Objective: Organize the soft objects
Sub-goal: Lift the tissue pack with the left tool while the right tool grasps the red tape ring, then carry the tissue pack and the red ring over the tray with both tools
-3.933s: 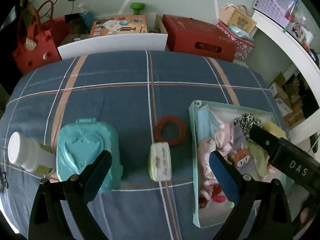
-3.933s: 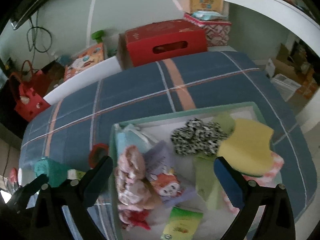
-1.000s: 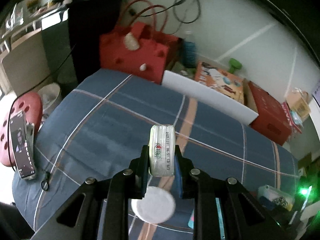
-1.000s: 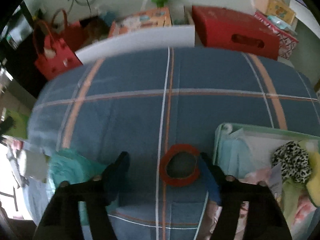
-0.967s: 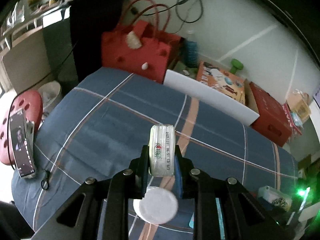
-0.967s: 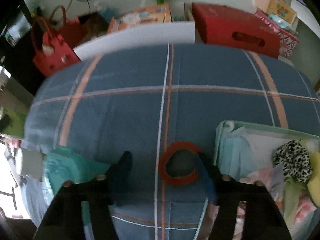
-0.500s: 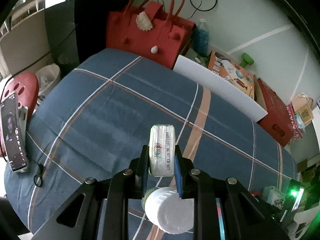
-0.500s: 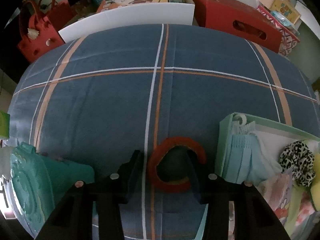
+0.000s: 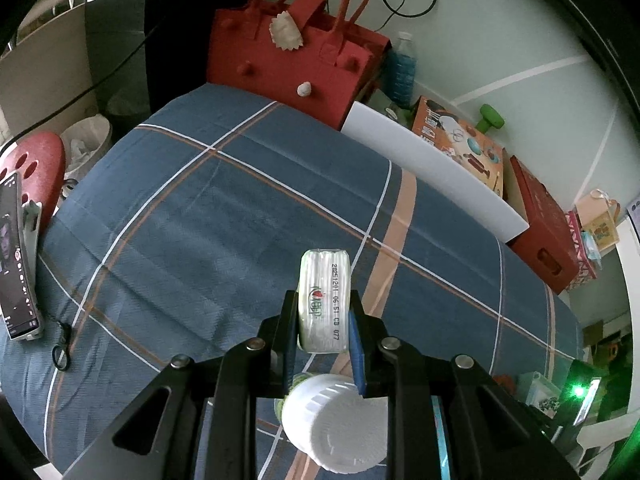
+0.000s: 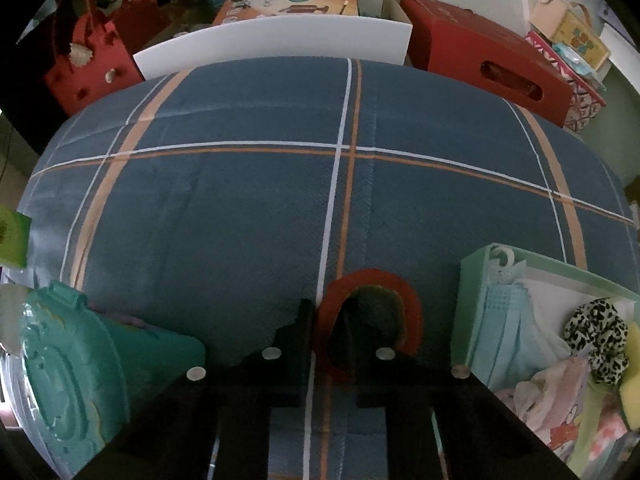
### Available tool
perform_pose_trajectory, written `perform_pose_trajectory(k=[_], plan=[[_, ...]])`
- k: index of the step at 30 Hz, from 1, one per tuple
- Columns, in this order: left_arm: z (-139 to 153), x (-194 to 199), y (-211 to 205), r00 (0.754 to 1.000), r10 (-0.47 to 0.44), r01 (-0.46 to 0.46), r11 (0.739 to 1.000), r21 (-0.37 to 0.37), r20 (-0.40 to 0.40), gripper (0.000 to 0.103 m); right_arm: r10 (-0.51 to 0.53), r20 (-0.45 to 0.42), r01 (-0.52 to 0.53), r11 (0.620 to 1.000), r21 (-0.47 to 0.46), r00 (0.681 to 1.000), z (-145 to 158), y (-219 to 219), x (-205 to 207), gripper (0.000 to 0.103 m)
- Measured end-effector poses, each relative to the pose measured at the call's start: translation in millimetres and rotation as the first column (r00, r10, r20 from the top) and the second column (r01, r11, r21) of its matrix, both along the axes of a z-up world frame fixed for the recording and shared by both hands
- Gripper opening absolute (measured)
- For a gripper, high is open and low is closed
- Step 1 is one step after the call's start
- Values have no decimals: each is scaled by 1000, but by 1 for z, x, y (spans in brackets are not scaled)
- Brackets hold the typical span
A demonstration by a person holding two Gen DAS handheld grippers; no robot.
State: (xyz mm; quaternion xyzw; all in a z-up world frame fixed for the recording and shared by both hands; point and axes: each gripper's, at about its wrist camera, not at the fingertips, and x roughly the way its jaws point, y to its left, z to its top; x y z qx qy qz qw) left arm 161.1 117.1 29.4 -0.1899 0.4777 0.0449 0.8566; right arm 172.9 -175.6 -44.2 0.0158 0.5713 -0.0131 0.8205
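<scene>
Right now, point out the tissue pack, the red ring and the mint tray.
tissue pack (image 9: 325, 300), left wrist view, printed front face.
red ring (image 10: 412, 312), right wrist view, right side of the band.
mint tray (image 10: 472, 276), right wrist view, left wall.

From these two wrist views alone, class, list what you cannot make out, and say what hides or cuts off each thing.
- Tissue pack, left view: its faces are covered by the jaws.
- White-capped bottle, left view: the body is hidden by its own cap and the left gripper.
- Red ring, right view: its near edge is behind the right gripper.
- Tray, right view: cut off by the frame edge.
</scene>
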Motion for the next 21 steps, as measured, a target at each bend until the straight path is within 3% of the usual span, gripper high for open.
perform_pose_trajectory(k=[21], plan=[[2, -3, 0, 1000, 14, -14, 1000, 16, -3, 23, -39, 89, 25, 988, 155, 995, 32, -19, -18, 11]])
